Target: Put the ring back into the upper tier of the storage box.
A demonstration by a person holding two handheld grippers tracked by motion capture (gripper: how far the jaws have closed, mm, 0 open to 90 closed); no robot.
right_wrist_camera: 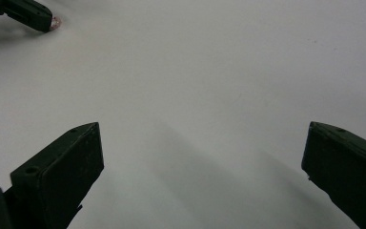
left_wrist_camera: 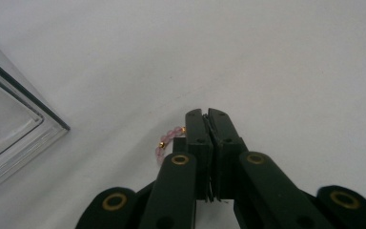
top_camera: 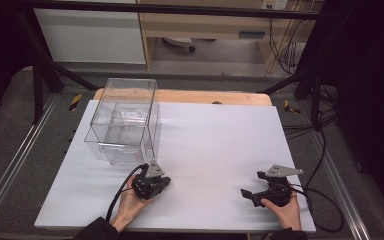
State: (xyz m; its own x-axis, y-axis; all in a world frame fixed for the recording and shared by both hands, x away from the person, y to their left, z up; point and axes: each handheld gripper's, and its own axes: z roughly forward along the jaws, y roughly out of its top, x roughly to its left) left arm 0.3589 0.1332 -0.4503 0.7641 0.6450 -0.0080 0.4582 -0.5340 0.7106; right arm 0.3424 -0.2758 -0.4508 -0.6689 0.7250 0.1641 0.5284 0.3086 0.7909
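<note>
My left gripper [top_camera: 166, 181] [left_wrist_camera: 208, 115] rests low over the white board [top_camera: 215, 145], its jaws pressed together on a string of pink beads with small gold spacers [left_wrist_camera: 167, 138]; a short loop of the beads hangs out on the jaws' left side. In the right gripper view that left gripper [right_wrist_camera: 28, 12] appears far off at the top left, a pink bead [right_wrist_camera: 55, 21] showing at its tip. My right gripper [top_camera: 251, 184] [right_wrist_camera: 202, 131] is open near the board's front right, with bare white surface between its jaws.
A clear plastic box [top_camera: 125, 120] [left_wrist_camera: 9, 129] stands on the board's far left, just beyond the left gripper. Cables trail from both grippers toward the front edge. Dark frame legs and floor cables lie beyond the table.
</note>
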